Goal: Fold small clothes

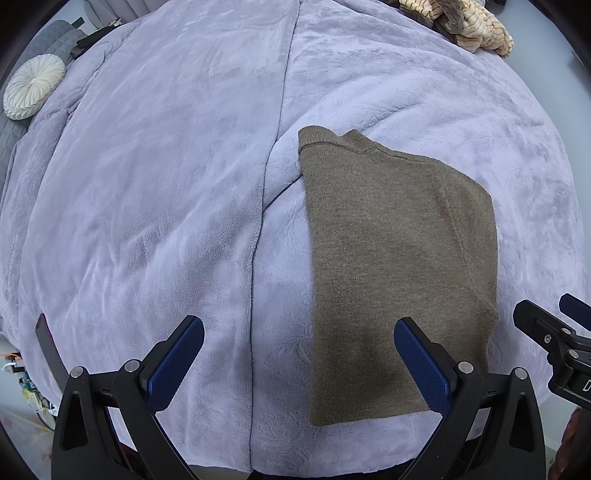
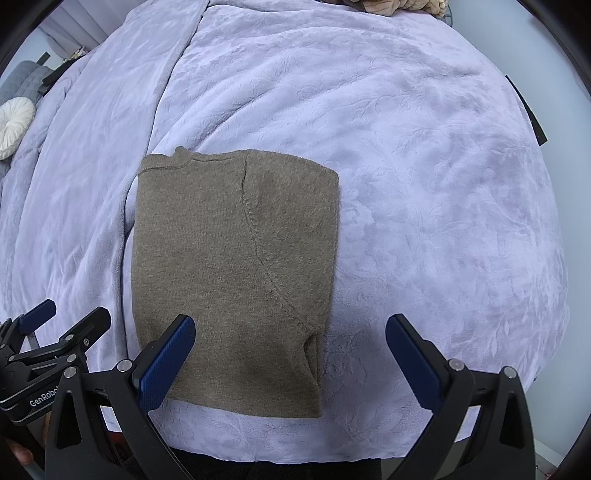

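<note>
Starting far left in the left wrist view: round white pleated cushion [image 1: 34, 86] at abt 10 o'clock, on grey quilted fabric [image 1: 51, 37] that the lens rim cuts off. Small colourful clutter [image 1: 26, 384] at 8 o'clock, too small to make out. Lavender plush blanket [image 1: 147, 203] fills most of the frame; a dark seam runs top to bottom thru its middle.

Left gripper [image 1: 299, 345] at 6 o'clock, jaws wide, nothing between them, blue pads [image 1: 173, 365] showing. Its right finger overlaps the lower right part of the folded brown knit sweater [image 1: 399, 266], hiding that bit; can't tell if it touches the cloth. Sweater lies flat on blanket, center-right, a long rectangle w/ collar edge toward 12 o'clock and a sleeve seam curving down its right side. Striped beige cloth pile [image 1: 465, 26] at 1 o'clock, partly cropped by the frame top. Right gripper peeks in at 4 o'clock, mostly cut off.

Right wrist view: left gripper at 8 o'clock, partly out of frame, "GenRobo…" lettering cut short. Sweater [image 2: 229, 277] left of center. Right gripper [image 2: 290, 345] at 6 o'clock, jaws wide, empty; left finger [image 2: 166, 362] overlaps the sweater's lower left corner, right one over bare blanket [image 2: 424, 184]. Dark strip [image 2: 528, 110] at 2 o'clock, unclear what it is.
</note>
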The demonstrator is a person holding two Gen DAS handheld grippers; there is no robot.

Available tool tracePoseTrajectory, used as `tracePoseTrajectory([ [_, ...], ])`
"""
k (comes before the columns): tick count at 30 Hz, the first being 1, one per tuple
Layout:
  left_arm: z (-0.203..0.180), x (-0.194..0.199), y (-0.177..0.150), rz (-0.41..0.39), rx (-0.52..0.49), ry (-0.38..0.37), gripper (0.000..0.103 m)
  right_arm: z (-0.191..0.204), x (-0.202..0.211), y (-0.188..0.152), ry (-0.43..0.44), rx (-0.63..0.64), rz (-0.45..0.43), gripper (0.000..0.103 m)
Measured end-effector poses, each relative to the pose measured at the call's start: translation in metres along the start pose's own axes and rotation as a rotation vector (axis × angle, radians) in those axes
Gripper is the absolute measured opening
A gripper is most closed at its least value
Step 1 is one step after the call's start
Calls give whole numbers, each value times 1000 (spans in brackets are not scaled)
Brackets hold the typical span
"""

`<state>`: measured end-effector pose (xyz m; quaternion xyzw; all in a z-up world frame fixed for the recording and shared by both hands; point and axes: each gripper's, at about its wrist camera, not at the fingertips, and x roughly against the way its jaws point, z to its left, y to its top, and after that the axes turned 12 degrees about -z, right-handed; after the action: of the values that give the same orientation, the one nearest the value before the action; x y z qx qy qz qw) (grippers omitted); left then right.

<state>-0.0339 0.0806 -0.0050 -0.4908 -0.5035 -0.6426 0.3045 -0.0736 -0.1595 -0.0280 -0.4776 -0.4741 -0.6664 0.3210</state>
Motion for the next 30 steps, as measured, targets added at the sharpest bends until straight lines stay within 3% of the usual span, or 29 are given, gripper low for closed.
tracePoseTrajectory([
  [30,3,-2,4,-5,-4,5,103,5,-6,0,5,19,20,103],
])
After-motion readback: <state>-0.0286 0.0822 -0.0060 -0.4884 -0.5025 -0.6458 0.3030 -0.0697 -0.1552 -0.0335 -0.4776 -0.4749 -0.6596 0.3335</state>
